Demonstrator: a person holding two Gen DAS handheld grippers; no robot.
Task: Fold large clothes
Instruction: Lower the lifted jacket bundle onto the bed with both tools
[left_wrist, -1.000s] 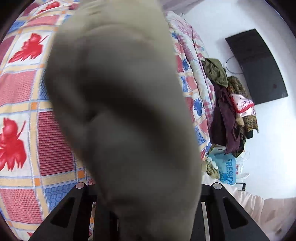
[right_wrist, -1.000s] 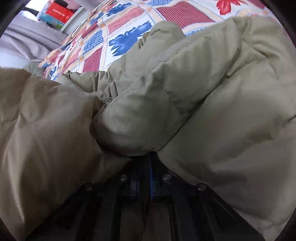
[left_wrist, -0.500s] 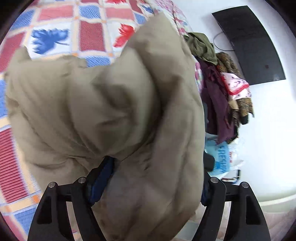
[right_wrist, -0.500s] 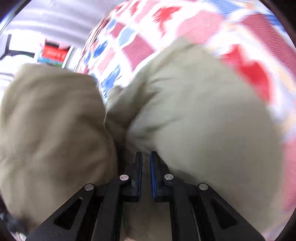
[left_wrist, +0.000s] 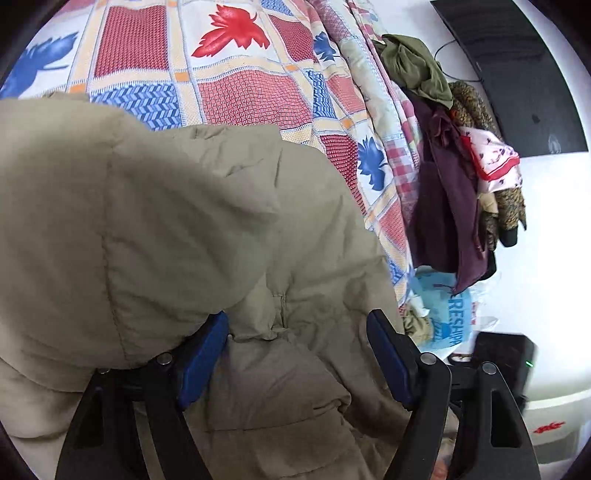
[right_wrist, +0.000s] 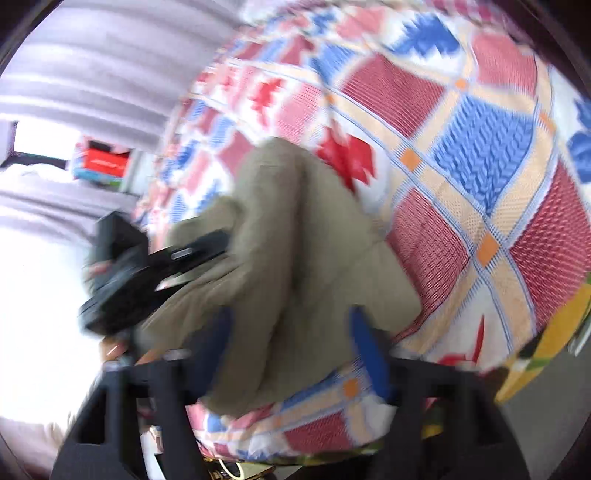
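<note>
Both tools gape wide, the padded jacket (left_wrist: 155, 236) bunched between the left tool (left_wrist: 297, 354) fingers, nearer than the right tool (right_wrist: 291, 354).

Bedspread (left_wrist: 255, 99): checked red, blue and cream, leaf prints
Clothes heap (left_wrist: 454, 177): beside the bed (olive, maroon, patterned pieces)
Dark panel (left_wrist: 517, 74): on white wall
Blue bag (left_wrist: 448, 317): below the heap
Red box (right_wrist: 105, 162): blurred, far left

Left gripper (left_wrist: 297, 347): black angular frame with triangular cutouts, round silver screws, blue finger pads (left_wrist: 201, 360). Right gripper (right_wrist: 290, 343): same black frame, blue pads, motion-blurred.
</note>
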